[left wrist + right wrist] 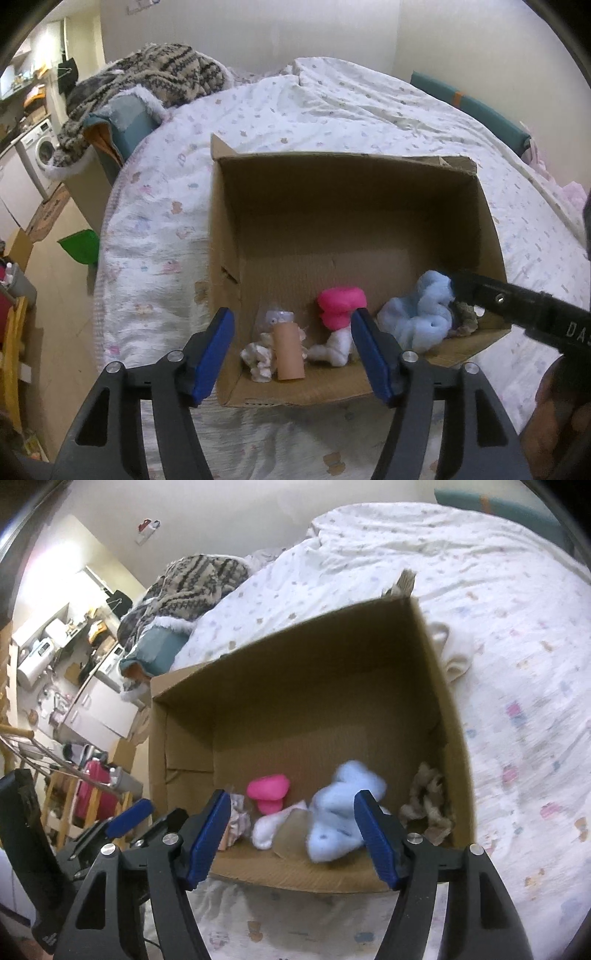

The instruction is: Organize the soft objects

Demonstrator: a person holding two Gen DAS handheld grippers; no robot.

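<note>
On the bed (332, 110), fluffy pale-blue toy (340, 812) lies boxed; both tools gape empty.

dim indoor light, fisheye warp, slight blur

Cardboard box (280, 206) on bed (332, 107), soft toys (417, 317) inside near edge

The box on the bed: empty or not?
Not empty: the box holds a blue sock and pink sock, among others.
</note>
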